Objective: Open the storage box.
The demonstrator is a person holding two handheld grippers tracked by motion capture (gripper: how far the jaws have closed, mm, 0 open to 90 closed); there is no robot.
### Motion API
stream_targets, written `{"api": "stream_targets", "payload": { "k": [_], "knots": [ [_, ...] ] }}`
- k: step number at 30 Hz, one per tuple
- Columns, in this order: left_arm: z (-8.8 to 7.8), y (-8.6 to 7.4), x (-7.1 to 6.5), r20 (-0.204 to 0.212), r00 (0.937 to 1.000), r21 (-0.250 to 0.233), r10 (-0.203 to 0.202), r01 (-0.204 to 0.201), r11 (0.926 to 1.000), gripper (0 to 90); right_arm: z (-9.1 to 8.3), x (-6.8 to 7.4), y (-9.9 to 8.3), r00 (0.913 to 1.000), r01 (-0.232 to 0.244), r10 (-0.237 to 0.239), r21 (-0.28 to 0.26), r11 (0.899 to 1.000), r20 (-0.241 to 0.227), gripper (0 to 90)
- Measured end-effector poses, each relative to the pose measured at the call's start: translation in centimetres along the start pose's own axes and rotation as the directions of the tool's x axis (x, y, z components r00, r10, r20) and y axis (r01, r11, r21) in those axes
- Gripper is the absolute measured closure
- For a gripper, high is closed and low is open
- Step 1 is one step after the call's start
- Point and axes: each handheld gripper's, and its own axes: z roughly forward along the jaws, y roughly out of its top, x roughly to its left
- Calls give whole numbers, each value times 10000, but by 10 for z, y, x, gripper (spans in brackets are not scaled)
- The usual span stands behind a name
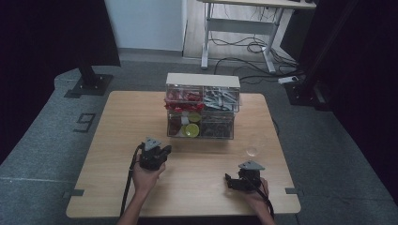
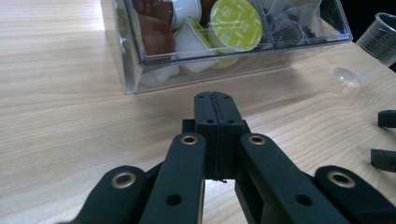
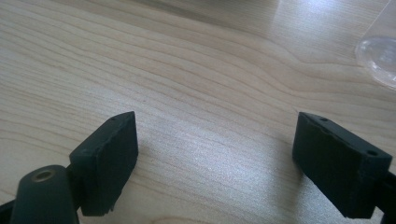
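My left gripper [image 1: 164, 151] rests on the wooden table [image 1: 117, 140], held by a hand, just in front of a clear drawer organiser [image 1: 202, 110]. In the left gripper view its jaws are pressed together with nothing between them [image 2: 217, 100], pointing at the lower drawer [image 2: 135, 70] of green, white and brown coffee capsules [image 2: 235, 24]. My right gripper [image 1: 229, 182] lies low at the front right, pointing left. In the right gripper view it [image 3: 217, 154] stands wide open over bare wood.
A clear plastic cup [image 1: 253, 145] stands on the table between the organiser and my right gripper; the cup [image 2: 380, 35] also appears in the left gripper view. The organiser's upper drawers hold red packets [image 1: 183, 97] and grey sachets [image 1: 220, 99]. Desk legs and cables [image 1: 253, 47] lie beyond the table.
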Motion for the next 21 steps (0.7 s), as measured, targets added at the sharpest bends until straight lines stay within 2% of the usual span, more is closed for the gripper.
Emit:
{"api": "stream_targets", "payload": {
  "k": [9,21],
  "knots": [
    [14,9,-10,111,9996,139,257,-258,9996,900,0,0,0,10000,-12,12,-5,10000,7,147],
    [34,15,-10,103,9998,387,174,-178,9991,900,-1,0,0,10000,-31,31,-13,10000,5,154]
  ]
}}
